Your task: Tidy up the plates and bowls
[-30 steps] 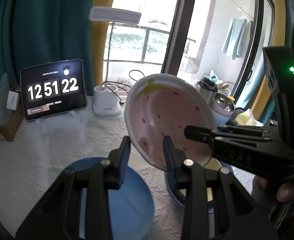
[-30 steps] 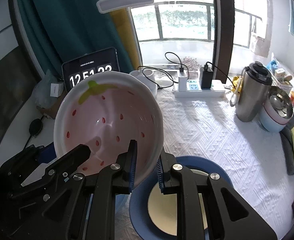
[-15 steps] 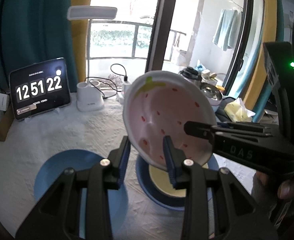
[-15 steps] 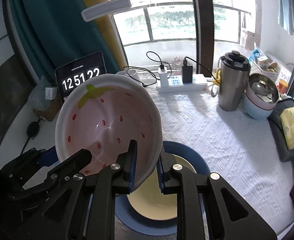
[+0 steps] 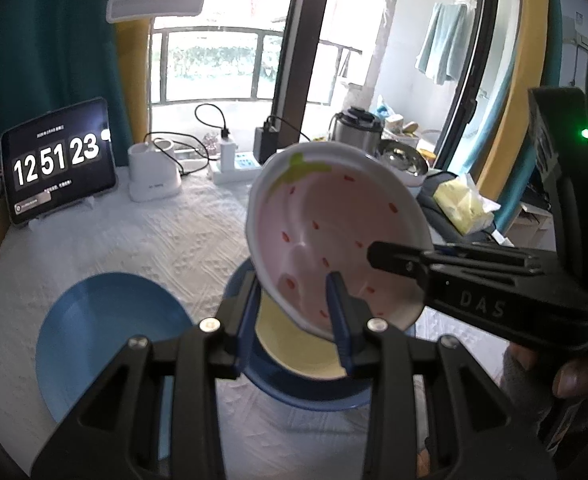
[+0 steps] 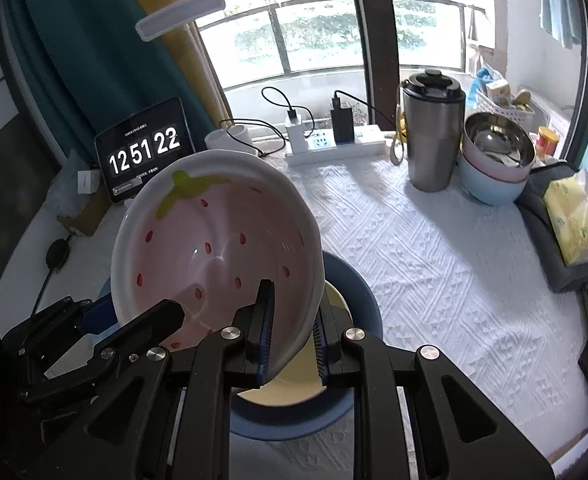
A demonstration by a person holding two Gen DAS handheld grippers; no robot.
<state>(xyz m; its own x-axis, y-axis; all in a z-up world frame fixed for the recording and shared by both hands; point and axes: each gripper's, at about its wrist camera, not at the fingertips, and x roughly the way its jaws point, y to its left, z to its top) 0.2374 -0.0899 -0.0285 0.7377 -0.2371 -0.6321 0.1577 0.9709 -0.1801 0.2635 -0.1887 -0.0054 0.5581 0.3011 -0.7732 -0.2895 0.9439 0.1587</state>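
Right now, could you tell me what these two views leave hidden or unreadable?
- Yellow plate: both views, mostly covered by the strawberry bowl and gripper fingers.
- Loose blue plate: left wrist view, near edge behind the left gripper; hidden in the right view.
- Tablet: small print unreadable.

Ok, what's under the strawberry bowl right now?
Under the strawberry bowl: a yellow plate on a blue plate. The bowl and grippers cover most of the yellow plate.

Home: balcony laundry (image 5: 439,54), curtains (image 6: 90,60), thermos (image 6: 431,132), tissues (image 6: 575,220) on table.
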